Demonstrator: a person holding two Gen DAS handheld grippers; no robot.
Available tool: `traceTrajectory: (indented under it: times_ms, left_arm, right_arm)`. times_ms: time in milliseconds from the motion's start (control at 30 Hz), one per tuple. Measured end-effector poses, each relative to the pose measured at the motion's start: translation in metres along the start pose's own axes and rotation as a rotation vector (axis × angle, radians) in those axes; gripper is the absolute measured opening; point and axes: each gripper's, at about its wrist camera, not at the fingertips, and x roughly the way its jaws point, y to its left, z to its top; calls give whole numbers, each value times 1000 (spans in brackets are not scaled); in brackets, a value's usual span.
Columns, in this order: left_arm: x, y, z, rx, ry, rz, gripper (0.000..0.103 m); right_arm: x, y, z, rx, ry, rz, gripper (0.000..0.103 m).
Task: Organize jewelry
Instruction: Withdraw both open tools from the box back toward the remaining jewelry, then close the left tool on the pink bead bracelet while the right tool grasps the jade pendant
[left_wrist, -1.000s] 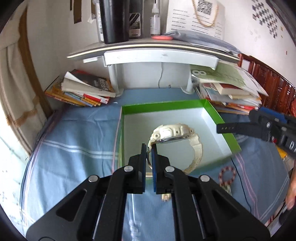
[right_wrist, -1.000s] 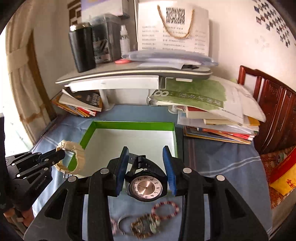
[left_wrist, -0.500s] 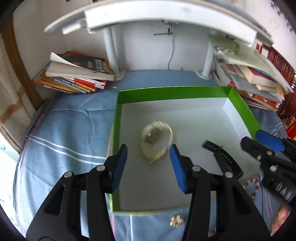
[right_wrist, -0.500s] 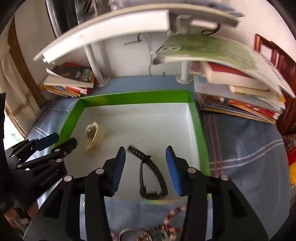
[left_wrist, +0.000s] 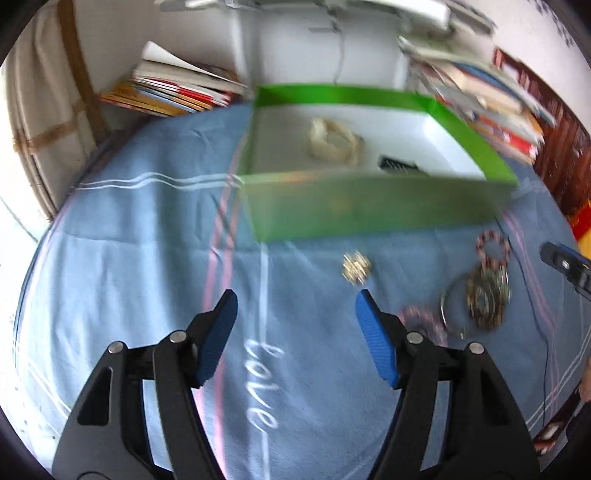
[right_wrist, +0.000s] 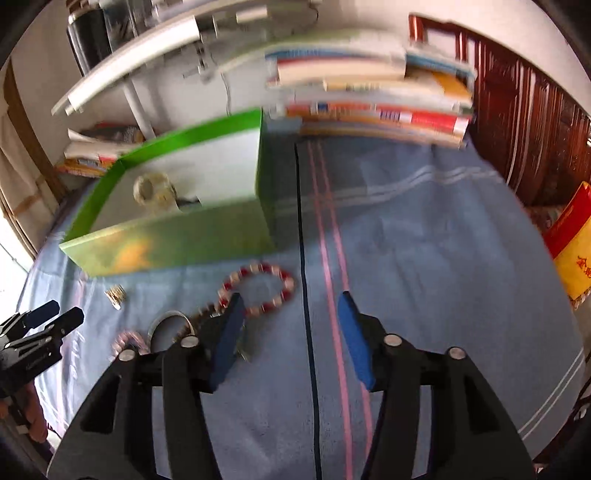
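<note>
A green box (left_wrist: 369, 210) with a white inside holds the cream watch (left_wrist: 334, 142) and a black watch strap (left_wrist: 400, 165); the right wrist view shows the box (right_wrist: 177, 240) and cream watch (right_wrist: 153, 190) too. On the blue cloth before it lie a small gold piece (left_wrist: 355, 267), a red bead bracelet (right_wrist: 258, 290), a silver bangle (left_wrist: 452, 304) and a dark ornate piece (left_wrist: 487, 297). My left gripper (left_wrist: 295, 306) hangs low over bare cloth, jaws opening, nothing between them. My right gripper (right_wrist: 290, 314) has its jaws opening and empty, its left finger beside the bead bracelet.
Book stacks lie at the back left (left_wrist: 177, 92) and back right (right_wrist: 369, 107) under a white shelf (right_wrist: 147, 55). A wooden chair (right_wrist: 528, 122) stands at the right. A thin black cable (left_wrist: 535, 314) runs over the cloth.
Both watches were let go into the box. Both grippers opened, drew back out of the box and dropped low over the cloth near the loose jewelry.
</note>
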Motion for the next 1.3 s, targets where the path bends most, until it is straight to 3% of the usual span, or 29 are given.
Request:
traceTrajectory:
  times_ms: [233, 367, 700, 933, 1067, 1233, 1300]
  left_arm:
    - [9, -29, -13, 89, 35, -30, 67]
    - [15, -31, -16, 98, 53, -24, 67]
    - [20, -11, -16, 52, 67, 38, 71]
    - [14, -24, -17, 91, 51, -8, 71]
    - [18, -36, -19, 114, 66, -25, 71]
    - [22, -40, -20, 121, 78, -29, 71]
    - [23, -40, -20, 119, 78, -33, 71]
  right_arm:
    - [33, 8, 3, 19, 53, 28, 49]
    - [46, 11, 1, 13, 77, -27, 49]
    - [31, -8, -16, 41, 75, -79, 49]
    - [7, 11, -22, 11, 40, 52, 49]
    - [17, 34, -23, -45, 63, 71, 49]
    - [33, 42, -23, -69, 82, 62, 22]
    - [32, 42, -23, -67, 74, 69, 16]
